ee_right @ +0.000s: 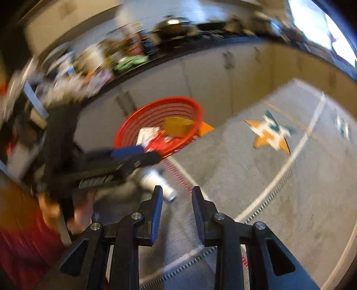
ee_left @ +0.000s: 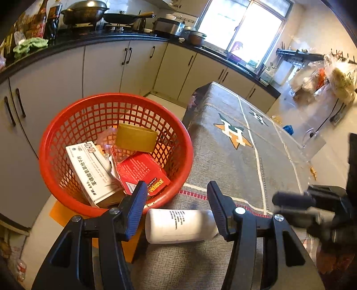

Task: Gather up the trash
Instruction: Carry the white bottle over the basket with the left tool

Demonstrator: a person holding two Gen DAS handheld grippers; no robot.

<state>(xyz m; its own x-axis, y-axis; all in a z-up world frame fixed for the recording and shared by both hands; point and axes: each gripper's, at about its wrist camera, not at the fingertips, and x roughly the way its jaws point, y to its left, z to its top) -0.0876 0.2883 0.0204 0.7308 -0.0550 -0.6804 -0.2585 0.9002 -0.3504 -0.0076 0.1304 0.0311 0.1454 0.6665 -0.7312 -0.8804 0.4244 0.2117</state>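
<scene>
A white bottle (ee_left: pixel 180 225) lies on its side on the grey table cloth (ee_left: pixel 234 156), near the table's left edge. My left gripper (ee_left: pixel 177 189) is open, its two fingers on either side of the bottle and not touching it. A red mesh basket (ee_left: pixel 55 142) stands beyond the table edge, holding a white box (ee_left: pixel 91 169), a red packet (ee_left: pixel 142 171) and a yellow box (ee_left: pixel 136 137). My right gripper (ee_right: pixel 176 191) is open and empty above the cloth. The right wrist view is blurred; it shows the bottle (ee_right: pixel 156 180), the basket (ee_right: pixel 142 116) and my left gripper (ee_right: pixel 133 156).
Kitchen cabinets (ee_left: pixel 100 64) under a dark counter with pans (ee_left: pixel 84 12) run behind the basket. A window (ee_left: pixel 243 24) is at the back. Plastic bags (ee_left: pixel 334 73) hang at the right. The cloth has a star emblem (ee_left: pixel 234 131).
</scene>
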